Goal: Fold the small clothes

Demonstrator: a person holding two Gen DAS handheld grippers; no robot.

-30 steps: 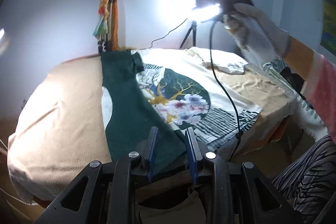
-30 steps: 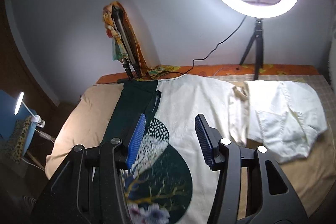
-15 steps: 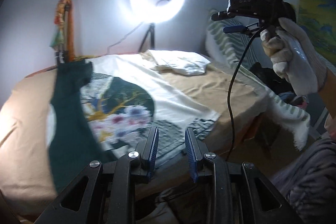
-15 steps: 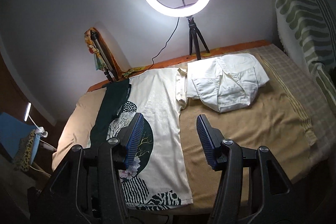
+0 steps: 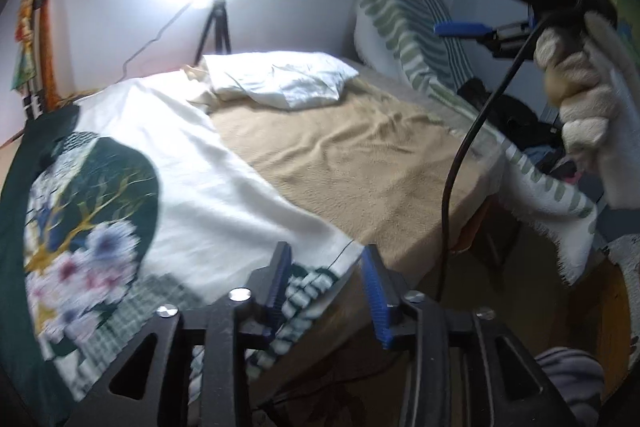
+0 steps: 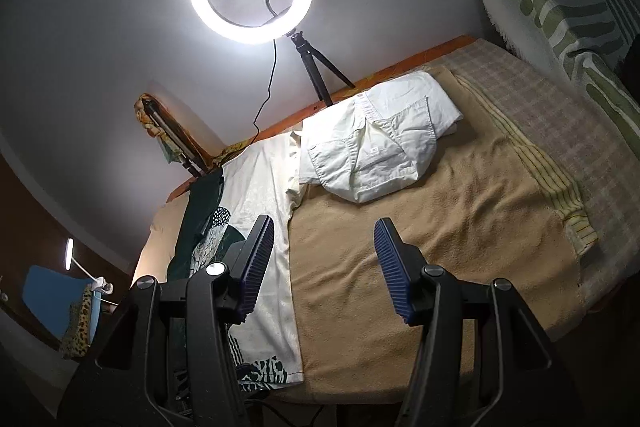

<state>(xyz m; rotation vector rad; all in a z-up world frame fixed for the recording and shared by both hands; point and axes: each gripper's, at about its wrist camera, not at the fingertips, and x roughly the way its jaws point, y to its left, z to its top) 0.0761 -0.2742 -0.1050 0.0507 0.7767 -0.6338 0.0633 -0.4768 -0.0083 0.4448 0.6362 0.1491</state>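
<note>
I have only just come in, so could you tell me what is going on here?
A person with a gripper in each hand is about to fold clothes on a bed. A printed cream T-shirt lies flat, with a white shirt beside its top. The left gripper is open at the T-shirt's hem; the right gripper is open, raised, holding nothing.

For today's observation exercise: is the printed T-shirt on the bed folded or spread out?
Spread out. The printed T-shirt lies flat along the bed, hem to collar showing, its print uncovered.
</note>
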